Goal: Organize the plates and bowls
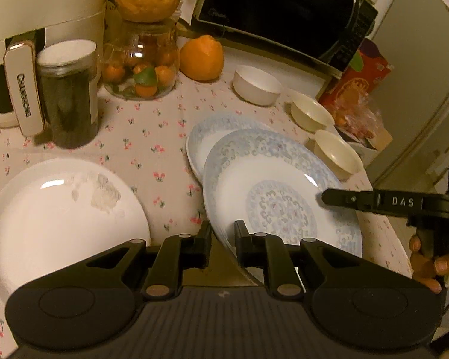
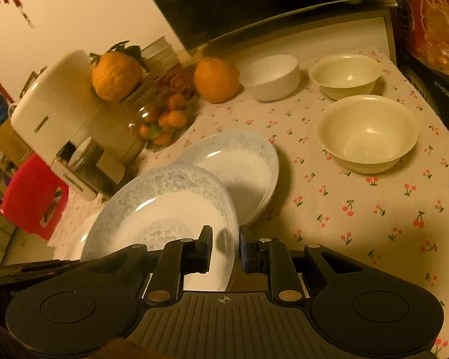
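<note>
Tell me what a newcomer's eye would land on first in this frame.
First, the blue-patterned plate, tilted above the cherry-print tablecloth, its rim pinched by the left gripper and right gripper. It overlaps a second patterned plate behind. Left lies a plain white plate; three bowls wait beyond.

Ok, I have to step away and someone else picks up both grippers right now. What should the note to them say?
Left gripper: shut on the near rim of the blue-patterned plate.
Right gripper: shut on that same plate's opposite rim; the plate is tilted, carried between the two.
Second blue-patterned plate lies on the tablecloth just behind the held one. Plain white plate sits alone to the left.
Three bowls stand apart, unstacked: white bowl, cream bowl, larger cream bowl.
Done: nothing stacked yet.
Left: probably set the held plate on its match, then gather the bowls.
</note>
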